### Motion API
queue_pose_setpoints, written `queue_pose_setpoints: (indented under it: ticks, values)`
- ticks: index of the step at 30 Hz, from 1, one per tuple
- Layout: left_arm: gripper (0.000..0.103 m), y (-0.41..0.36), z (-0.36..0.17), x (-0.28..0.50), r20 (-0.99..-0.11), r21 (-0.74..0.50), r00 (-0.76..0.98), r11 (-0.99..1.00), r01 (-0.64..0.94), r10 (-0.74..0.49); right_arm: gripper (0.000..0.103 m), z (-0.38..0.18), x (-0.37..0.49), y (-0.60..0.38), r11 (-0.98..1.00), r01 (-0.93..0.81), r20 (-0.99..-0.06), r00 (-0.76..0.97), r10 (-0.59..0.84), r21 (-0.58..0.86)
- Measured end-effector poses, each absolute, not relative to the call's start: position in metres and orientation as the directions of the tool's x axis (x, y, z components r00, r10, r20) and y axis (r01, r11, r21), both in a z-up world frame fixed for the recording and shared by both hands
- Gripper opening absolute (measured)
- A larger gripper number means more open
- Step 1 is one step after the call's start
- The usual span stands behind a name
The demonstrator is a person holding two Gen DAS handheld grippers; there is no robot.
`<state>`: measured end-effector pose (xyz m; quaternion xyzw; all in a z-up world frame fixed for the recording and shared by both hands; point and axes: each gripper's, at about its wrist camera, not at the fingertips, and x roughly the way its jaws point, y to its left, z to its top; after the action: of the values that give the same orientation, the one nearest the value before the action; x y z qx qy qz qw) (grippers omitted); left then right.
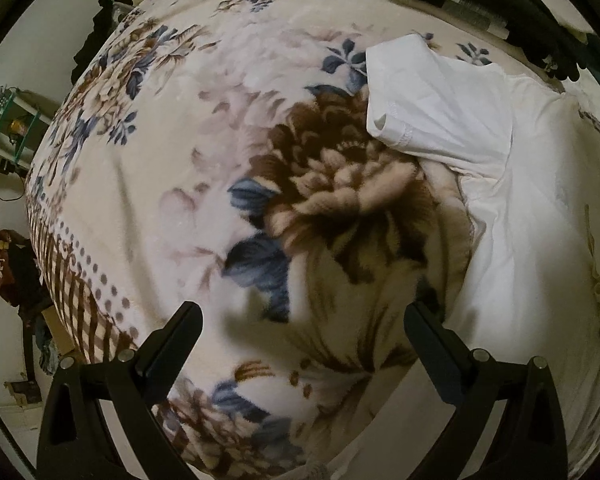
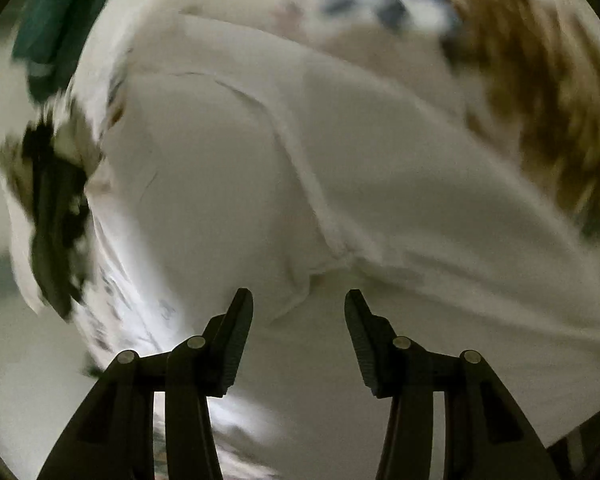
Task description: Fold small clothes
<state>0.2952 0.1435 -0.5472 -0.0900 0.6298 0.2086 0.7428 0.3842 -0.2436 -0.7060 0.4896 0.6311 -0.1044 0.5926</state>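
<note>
A white garment [image 1: 452,112] lies on a floral fleece blanket [image 1: 160,168], at the right of the left wrist view. One short sleeve is spread toward the middle, and the body runs down the right side. My left gripper [image 1: 303,308] hangs open over the bare blanket to the left of the garment, with nothing between its fingers. In the blurred right wrist view the same white garment [image 2: 400,184] fills the frame. My right gripper [image 2: 298,294] is open just above it. A stitched seam ends near the gap between its fingertips, and the pads do not press the cloth.
Dark objects [image 1: 484,4] lie at the blanket's far right edge. The bed drops off at the left, where a shelf [image 1: 8,120] and a red bag [image 1: 2,264] stand on the floor. A green cloth [image 2: 52,20] shows blurred at the upper left.
</note>
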Motion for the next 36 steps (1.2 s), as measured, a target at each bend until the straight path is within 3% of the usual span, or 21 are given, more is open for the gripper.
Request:
queue_pose_setpoints:
  ticks: [1, 2, 3, 14, 16, 18, 20, 24, 27, 28, 29, 30, 32, 36]
  values:
    - [0.103, 0.143, -0.547, 0.295, -0.973, 0.128, 0.12, 0.897, -0.424, 0.195, 0.036, -0.712, 0.385, -0.237, 0.471, 0.746, -0.837, 0.21, 0.505, 0.471]
    - [0.103, 0.143, -0.547, 0.295, -0.973, 0.128, 0.12, 0.897, -0.423, 0.196, 0.012, -0.714, 0.388, -0.236, 0.47, 0.738, -0.835, 0.231, 0.5, 0.485]
    - [0.103, 0.144, -0.547, 0.295, -0.973, 0.127, 0.121, 0.897, -0.424, 0.195, 0.002, -0.714, 0.39, -0.237, 0.481, 0.73, -0.84, 0.238, 0.487, 0.486]
    - [0.103, 0.159, -0.549, 0.311, -0.984, 0.013, 0.152, 0.879, -0.478, 0.097, 0.002, -0.698, 0.355, -0.245, 0.721, 0.617, -0.934, 0.067, 0.35, 0.314]
    - [0.103, 0.167, -0.553, 0.319, -0.985, -0.059, 0.168, 0.86, -0.507, 0.031, 0.006, -0.698, 0.359, -0.247, 0.75, 0.593, -0.939, 0.031, 0.341, 0.292]
    - [0.103, 0.179, -0.562, 0.33, -0.976, -0.185, 0.198, 0.807, -0.561, -0.087, 0.018, -0.691, 0.361, -0.246, 0.767, 0.569, -0.938, 0.023, 0.346, 0.297]
    - [0.102, 0.191, -0.576, 0.34, -0.943, -0.331, 0.248, 0.711, -0.621, -0.223, 0.049, -0.68, 0.359, -0.246, 0.775, 0.547, -0.936, 0.046, 0.35, 0.317]
    - [0.102, 0.207, -0.606, 0.369, -0.834, -0.547, 0.391, 0.494, -0.676, -0.389, 0.051, -0.673, 0.354, -0.248, 0.784, 0.524, -0.935, 0.075, 0.346, 0.332]
    - [0.086, 0.209, -0.61, 0.395, -0.869, -0.495, 0.401, 0.517, -0.698, -0.292, 0.051, -0.682, 0.351, -0.243, 0.798, 0.51, -0.94, 0.071, 0.334, 0.322]
    - [0.058, 0.207, -0.606, 0.4, -0.875, -0.482, 0.408, 0.535, -0.694, -0.26, 0.051, -0.686, 0.353, -0.237, 0.809, 0.499, -0.945, 0.067, 0.321, 0.31]
    - [0.037, 0.205, -0.601, 0.408, -0.881, -0.466, 0.412, 0.564, -0.681, -0.231, 0.051, -0.691, 0.354, -0.233, 0.819, 0.489, -0.948, 0.064, 0.31, 0.301]
    - [0.007, 0.2, -0.596, 0.417, -0.887, -0.45, 0.411, 0.6, -0.661, -0.212, 0.051, -0.693, 0.355, -0.231, 0.824, 0.484, -0.951, 0.064, 0.302, 0.294]
    - [0.006, 0.19, -0.583, 0.43, -0.896, -0.406, 0.412, 0.673, -0.618, -0.162, 0.051, -0.692, 0.358, -0.229, 0.826, 0.482, -0.953, 0.077, 0.292, 0.292]
    - [0.004, 0.127, -0.53, 0.451, -0.862, -0.32, 0.489, 0.89, -0.325, -0.131, 0.051, -0.688, 0.355, -0.235, 0.808, 0.495, -0.945, 0.11, 0.309, 0.321]
